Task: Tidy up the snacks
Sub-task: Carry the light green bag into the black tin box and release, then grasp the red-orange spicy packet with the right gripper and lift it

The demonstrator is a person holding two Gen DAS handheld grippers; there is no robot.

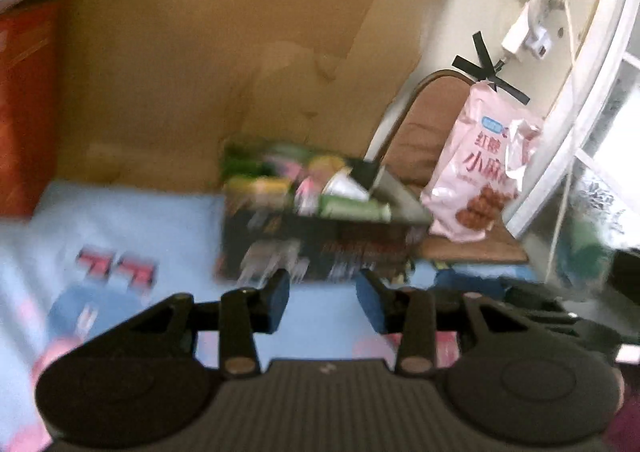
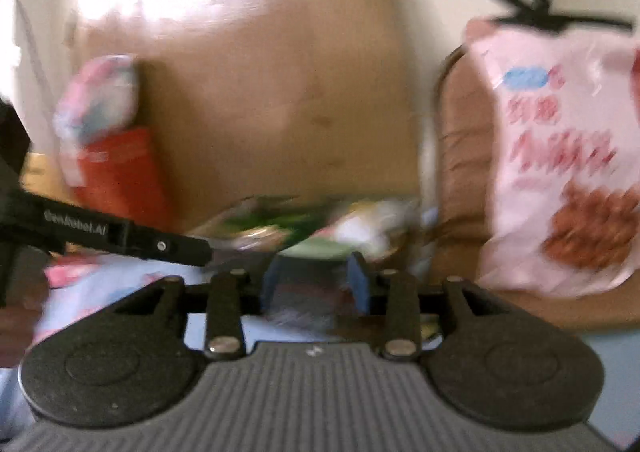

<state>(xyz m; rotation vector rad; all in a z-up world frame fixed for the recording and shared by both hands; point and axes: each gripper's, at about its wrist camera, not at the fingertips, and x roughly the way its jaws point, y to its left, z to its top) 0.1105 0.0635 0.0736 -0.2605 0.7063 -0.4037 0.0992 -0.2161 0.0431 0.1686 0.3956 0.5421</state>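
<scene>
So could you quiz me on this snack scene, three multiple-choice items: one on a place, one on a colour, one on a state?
1. Where is the big pink snack bag?
A. inside the dark box
B. on the brown chair, leaning on its back
C. flat on the blue sheet

2. What colour is the sheet under the box?
A. light blue
B. green
C. black

3. What is between the left gripper fingers?
A. a green packet
B. the pink bag
C. nothing

Answers: 1 B, it stands on the brown chair right of the dark box. 2 A, pale blue cloth with pink prints. 3 C, only sheet shows in the gap.
</scene>
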